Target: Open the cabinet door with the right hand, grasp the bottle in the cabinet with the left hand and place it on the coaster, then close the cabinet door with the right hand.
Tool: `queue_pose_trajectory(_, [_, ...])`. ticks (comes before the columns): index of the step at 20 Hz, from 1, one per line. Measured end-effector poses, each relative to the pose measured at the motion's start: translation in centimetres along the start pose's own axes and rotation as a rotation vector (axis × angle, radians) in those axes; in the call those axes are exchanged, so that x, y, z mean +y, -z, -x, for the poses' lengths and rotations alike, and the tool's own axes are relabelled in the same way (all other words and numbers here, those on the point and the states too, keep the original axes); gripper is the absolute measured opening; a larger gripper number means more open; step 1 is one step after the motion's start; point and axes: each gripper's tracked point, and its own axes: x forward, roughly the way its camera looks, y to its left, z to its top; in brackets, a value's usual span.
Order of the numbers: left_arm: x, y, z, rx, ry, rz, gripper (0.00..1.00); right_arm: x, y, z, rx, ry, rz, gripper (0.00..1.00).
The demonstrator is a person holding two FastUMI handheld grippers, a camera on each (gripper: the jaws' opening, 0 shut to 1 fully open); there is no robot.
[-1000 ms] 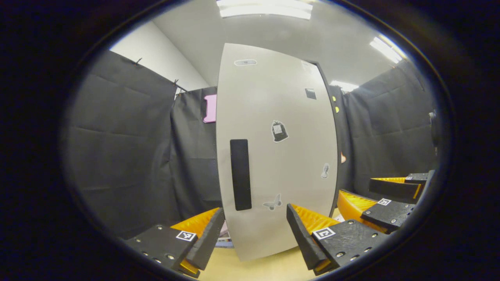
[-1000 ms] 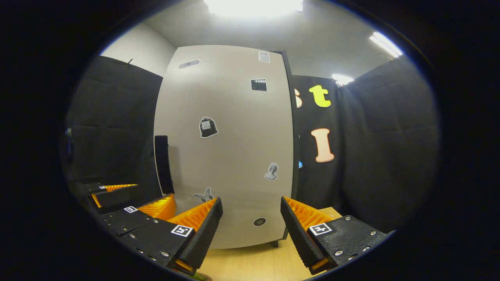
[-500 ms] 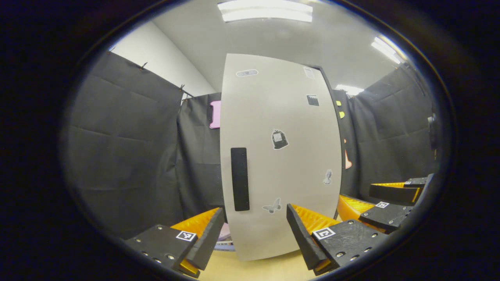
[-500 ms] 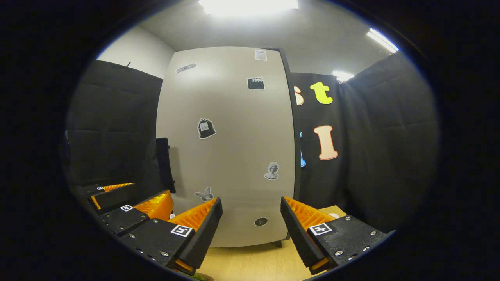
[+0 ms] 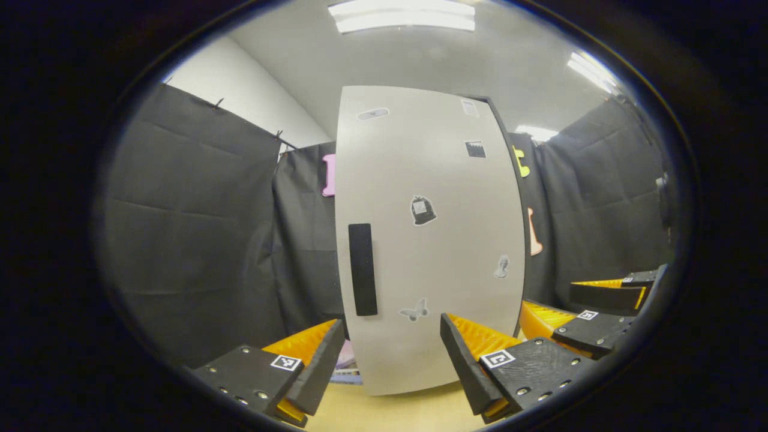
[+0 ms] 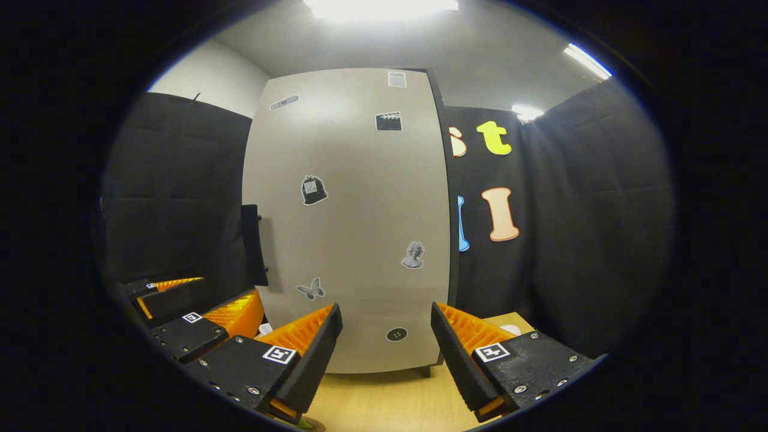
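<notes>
A tall pale grey cabinet door [image 5: 432, 240] with small stickers stands shut on the wooden table, and it hides the bottle. Its black vertical handle [image 5: 362, 270] is on the door's left side. In the right gripper view the same door [image 6: 354, 228] and handle [image 6: 254, 245] lie straight ahead. My left gripper [image 5: 390, 360] is open and empty, a short way in front of the door's lower part. My right gripper [image 6: 387, 354] is also open and empty, facing the door's lower right. Each gripper sees the other beside it: right gripper [image 5: 600, 312], left gripper [image 6: 192, 309].
The light wooden table top [image 6: 390, 402] runs under the cabinet. A pink and blue item [image 5: 347, 363] lies by the cabinet's lower left corner. A white object [image 6: 511, 329] sits on the table to the cabinet's right. A green sliver [image 6: 309, 425] shows at the bottom edge.
Both views have shifted slightly, with a little more table in front of the cabinet in the right gripper view. The door stays shut and both grippers stay open.
</notes>
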Motion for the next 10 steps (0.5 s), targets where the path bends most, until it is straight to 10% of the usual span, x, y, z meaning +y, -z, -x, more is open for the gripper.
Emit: queue_pose_trajectory(10, [0.05,0.34,-0.16,0.015,0.000,-0.016,0.92,-0.71,0.43,0.01,0.027,0.043,0.024,0.92])
